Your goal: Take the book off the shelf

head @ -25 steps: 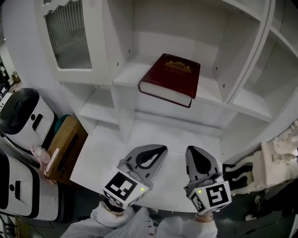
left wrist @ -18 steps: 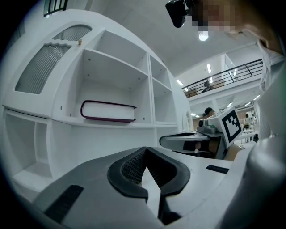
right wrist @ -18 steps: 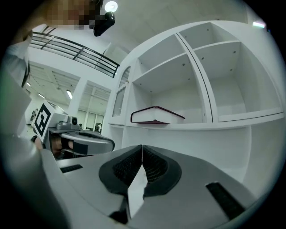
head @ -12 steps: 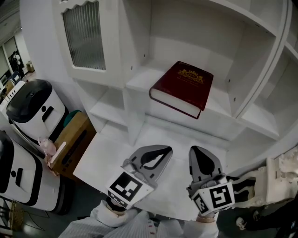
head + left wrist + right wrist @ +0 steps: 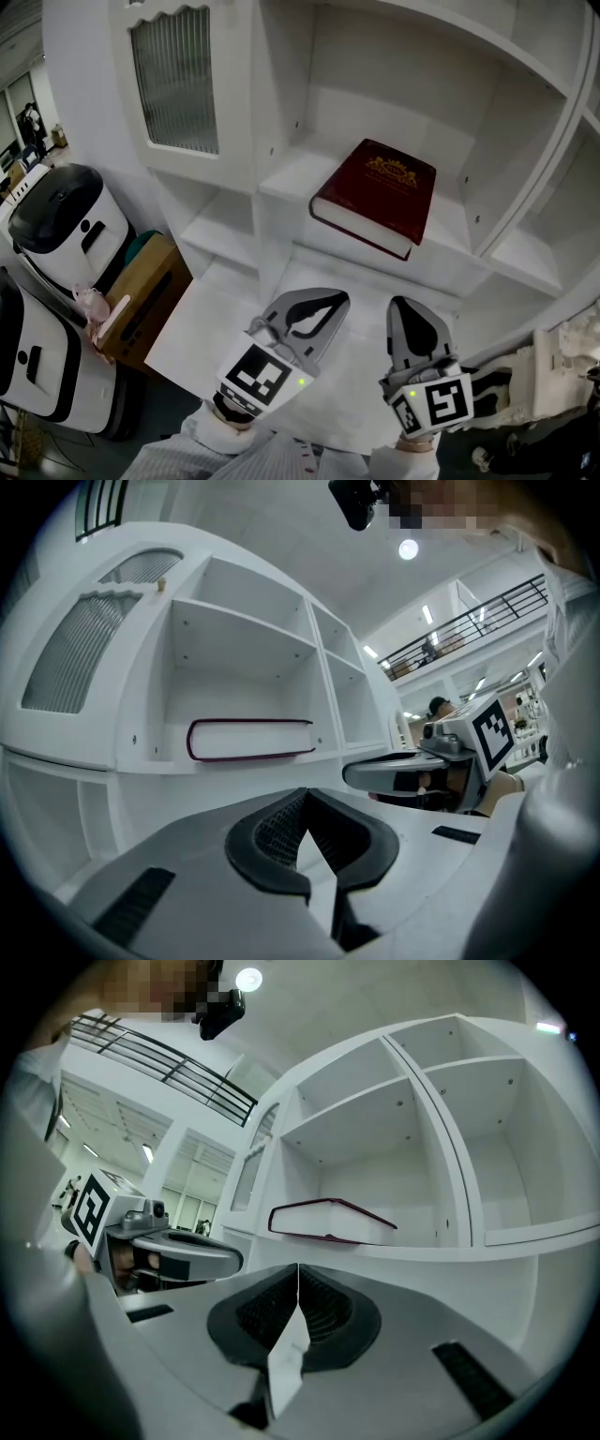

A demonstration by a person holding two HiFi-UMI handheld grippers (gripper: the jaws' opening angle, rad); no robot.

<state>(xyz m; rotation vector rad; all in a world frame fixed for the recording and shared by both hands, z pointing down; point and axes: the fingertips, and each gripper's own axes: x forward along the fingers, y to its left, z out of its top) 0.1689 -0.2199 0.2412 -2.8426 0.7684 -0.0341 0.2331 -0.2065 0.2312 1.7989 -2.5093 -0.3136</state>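
Observation:
A dark red hardcover book (image 5: 377, 194) with a gold crest lies flat in the middle compartment of the white shelf unit (image 5: 281, 178). The left gripper view shows the book (image 5: 251, 740) as a flat slab with white page edges; the right gripper view sees the book (image 5: 328, 1222) from one corner. My left gripper (image 5: 319, 305) is shut and empty, below and short of the book, over the white ledge (image 5: 225, 300). To its right, my right gripper (image 5: 414, 316) is shut with nothing in it, also short of the book. Both point toward the shelf.
A ribbed-glass cabinet door (image 5: 175, 82) hangs to the upper left. White and black machines (image 5: 56, 220) and a brown cardboard box (image 5: 141, 295) stand at the left. A white ornate object (image 5: 562, 361) sits at the lower right. Open compartments flank the book's compartment.
The view has tilted, so the book and shelf sit lower and further right in the picture. Both grippers keep their place side by side at the bottom, still shut.

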